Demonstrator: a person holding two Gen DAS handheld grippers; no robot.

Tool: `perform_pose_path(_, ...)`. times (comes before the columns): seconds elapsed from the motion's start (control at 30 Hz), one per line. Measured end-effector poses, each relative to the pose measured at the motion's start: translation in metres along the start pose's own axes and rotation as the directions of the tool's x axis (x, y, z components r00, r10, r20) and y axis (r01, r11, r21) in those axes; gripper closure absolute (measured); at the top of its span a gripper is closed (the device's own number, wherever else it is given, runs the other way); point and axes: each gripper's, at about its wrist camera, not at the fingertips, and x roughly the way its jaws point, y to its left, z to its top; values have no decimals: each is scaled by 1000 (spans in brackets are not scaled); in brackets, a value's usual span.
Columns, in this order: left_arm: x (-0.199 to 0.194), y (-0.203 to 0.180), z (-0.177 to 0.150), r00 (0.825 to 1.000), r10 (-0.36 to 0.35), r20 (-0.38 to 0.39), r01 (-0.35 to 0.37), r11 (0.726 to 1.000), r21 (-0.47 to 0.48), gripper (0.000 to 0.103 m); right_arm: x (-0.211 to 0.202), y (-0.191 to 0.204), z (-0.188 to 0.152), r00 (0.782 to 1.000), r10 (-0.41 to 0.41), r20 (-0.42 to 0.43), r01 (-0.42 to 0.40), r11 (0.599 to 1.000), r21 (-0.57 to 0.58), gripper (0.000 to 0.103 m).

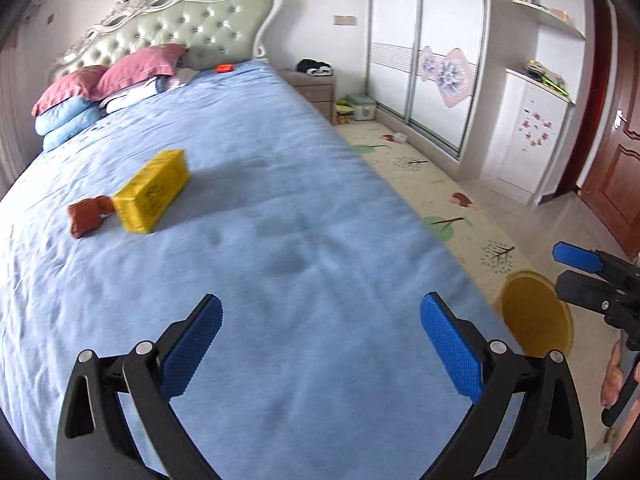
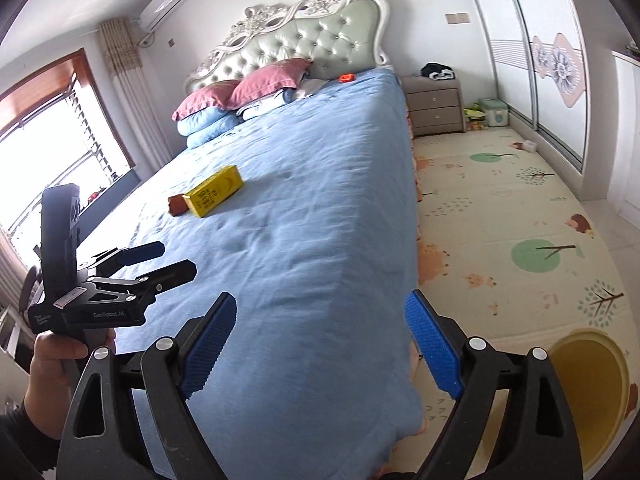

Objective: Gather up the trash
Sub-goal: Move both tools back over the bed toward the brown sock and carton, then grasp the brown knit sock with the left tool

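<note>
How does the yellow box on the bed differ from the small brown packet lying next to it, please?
The yellow box is clearly larger than the brown packet. The box is a firm, straight-edged block with dark print on it, whereas the packet looks soft, crumpled and plain. The box lies nearer the pillows, the packet at its near end. Both rest on the blue bedspread, close together, untouched by either tool.

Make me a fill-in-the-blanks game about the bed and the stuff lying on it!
1. The yellow rectangular box lies on the ____ bed cover.
2. Touching the box's end is a small ____ packet.
3. The round yellow bin stands on the ____, beside the bed.
4. Both the left claw and the right claw are ____.

Missing words: blue; brown; floor; open
</note>
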Motion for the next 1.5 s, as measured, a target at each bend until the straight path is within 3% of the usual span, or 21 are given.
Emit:
perform_pose_path(0.33, -16, 132, -17, 995, 99, 29, -92, 979, -184, 4, 65, 106, 26, 996, 86, -32, -90, 989, -121, 19)
perform_pose_path(0.73, 14, 221, 3, 990, 142, 8, -138, 969, -207, 4, 154, 184, 59, 997, 32, -66, -43, 986, -162, 18)
perform_pose_path(1.3, 106, 301, 56, 985, 154, -72, -165, 971, -174, 4, 248, 213, 99, 994, 28, -106, -39, 994, -103, 18)
perform_pose_path(1.5, 138, 315, 80, 994, 75, -85, -90, 980, -180, 5, 267, 212, 109, 994, 21, -106, -27, 998, -58, 17)
